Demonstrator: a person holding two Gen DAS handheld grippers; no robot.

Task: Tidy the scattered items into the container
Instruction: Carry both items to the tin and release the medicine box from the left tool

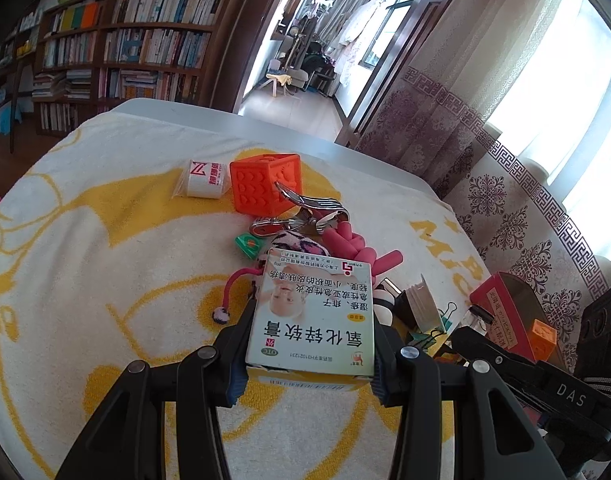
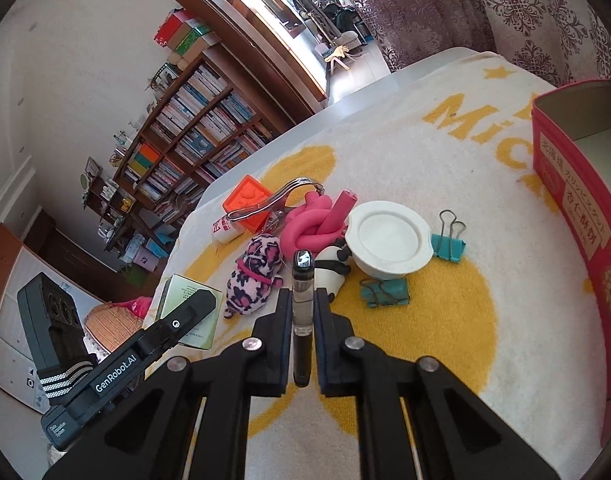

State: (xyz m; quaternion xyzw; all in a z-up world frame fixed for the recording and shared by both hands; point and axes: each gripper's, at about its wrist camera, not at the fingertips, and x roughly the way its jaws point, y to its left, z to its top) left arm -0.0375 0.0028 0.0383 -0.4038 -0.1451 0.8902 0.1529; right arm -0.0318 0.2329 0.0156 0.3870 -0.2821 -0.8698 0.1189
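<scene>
Rightward, red box (image 2: 577, 200) rim, towel (image 2: 485, 360) bare

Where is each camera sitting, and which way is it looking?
Left wrist: sits on the left gripper, looking along its fingers at the medicine box it grips, with the orange cube beyond; the right gripper's body shows at right.
Right wrist: sits on the right gripper, looking at the small vial it pinches, red container at right; the left gripper shows at lower left.
Shared: orange cube, towel.
</scene>
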